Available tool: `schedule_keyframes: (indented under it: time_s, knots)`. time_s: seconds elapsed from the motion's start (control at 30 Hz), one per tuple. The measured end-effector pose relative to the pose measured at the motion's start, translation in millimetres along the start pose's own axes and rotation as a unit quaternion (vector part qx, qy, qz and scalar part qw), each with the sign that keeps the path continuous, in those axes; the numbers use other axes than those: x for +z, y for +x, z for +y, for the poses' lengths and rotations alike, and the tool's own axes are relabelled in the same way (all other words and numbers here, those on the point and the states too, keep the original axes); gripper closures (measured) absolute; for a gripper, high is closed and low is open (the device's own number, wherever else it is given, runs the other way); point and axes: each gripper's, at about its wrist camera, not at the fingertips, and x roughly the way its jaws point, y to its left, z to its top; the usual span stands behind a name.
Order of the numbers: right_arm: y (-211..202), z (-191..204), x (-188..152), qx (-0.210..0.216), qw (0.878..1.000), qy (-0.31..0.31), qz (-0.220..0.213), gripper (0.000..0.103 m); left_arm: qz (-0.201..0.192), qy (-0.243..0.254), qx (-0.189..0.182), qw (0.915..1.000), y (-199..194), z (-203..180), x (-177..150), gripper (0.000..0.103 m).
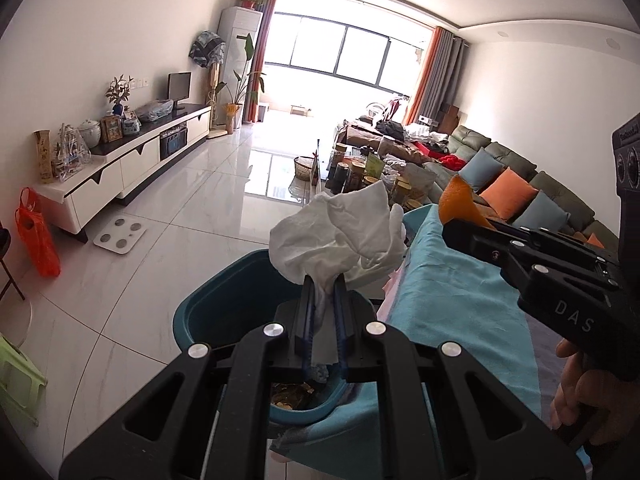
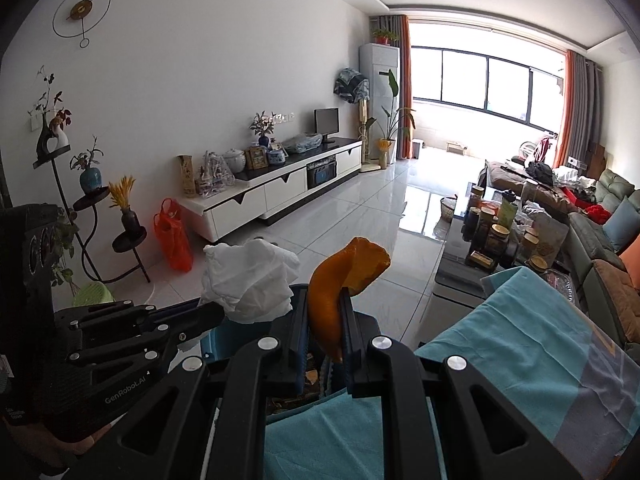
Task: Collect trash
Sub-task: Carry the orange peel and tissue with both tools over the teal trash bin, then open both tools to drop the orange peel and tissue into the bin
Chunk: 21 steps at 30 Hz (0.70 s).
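My left gripper [image 1: 323, 280] is shut on a crumpled white tissue [image 1: 340, 232] and holds it above a teal trash bin [image 1: 200, 312] that has scraps inside. My right gripper [image 2: 325, 294] is shut on a curled piece of orange peel [image 2: 340, 276]. In the left wrist view the right gripper [image 1: 460, 222] reaches in from the right with the peel [image 1: 458, 198] over the teal cloth. In the right wrist view the left gripper [image 2: 216, 312] with the tissue [image 2: 250, 280] sits just to the left, and part of the bin [image 2: 210, 346] shows below.
A table under a teal cloth [image 1: 452, 300] stands right of the bin. Beyond it is a coffee table crowded with jars [image 1: 360, 168] and a green sofa with cushions [image 1: 508, 184]. A white TV cabinet [image 1: 120, 168], an orange bag [image 1: 38, 232] and a floor scale [image 1: 120, 236] are left.
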Motion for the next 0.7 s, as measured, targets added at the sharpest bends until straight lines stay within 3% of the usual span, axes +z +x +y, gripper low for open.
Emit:
schedule_keyframes:
  time_s: [0.27,0.7]
  knots:
    - [45.1,11.1,-4.8,0.033,0.997,-0.008,0.064,0.091,0.042,-0.020,0.017,0.9988,34.1,22.3,-16.2,0.093]
    - [103.9,10.7,-21.6,0.081,0.983,0.019,0.166,0.091,0.088,-0.022,0.065,0.9937,98.5,15.4,-40.7,0.093]
